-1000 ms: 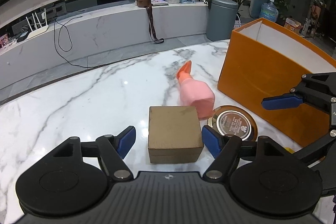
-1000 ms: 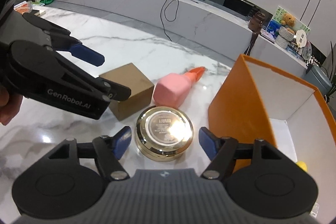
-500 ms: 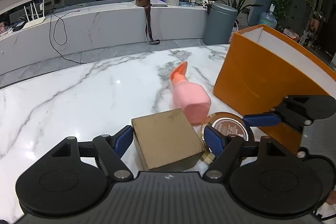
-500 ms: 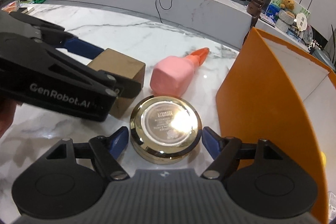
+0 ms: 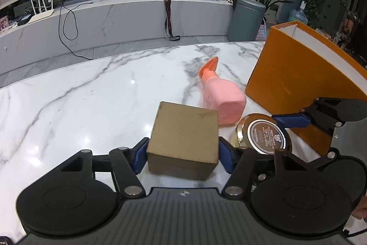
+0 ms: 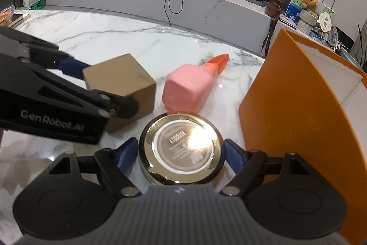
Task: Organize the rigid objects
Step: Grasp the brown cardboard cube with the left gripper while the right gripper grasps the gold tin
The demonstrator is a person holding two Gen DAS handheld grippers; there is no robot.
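On the marble counter (image 5: 80,102), left tool (image 5: 182,154) pads pressed to both sides of brown box (image 5: 183,137), right tool (image 6: 181,153) pads against gold tin (image 6: 181,148), lid print unreadable, "GenRobot.AI" on left tool, pink bottle (image 6: 188,90) lying beside orange box (image 6: 291,111).

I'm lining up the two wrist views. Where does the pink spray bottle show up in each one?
Left wrist: pink spray bottle lies right of centre, beyond the brown box.
Right wrist: it lies at centre, just past the gold tin.
Shared landmark: the orange box, right of the bottle in both.
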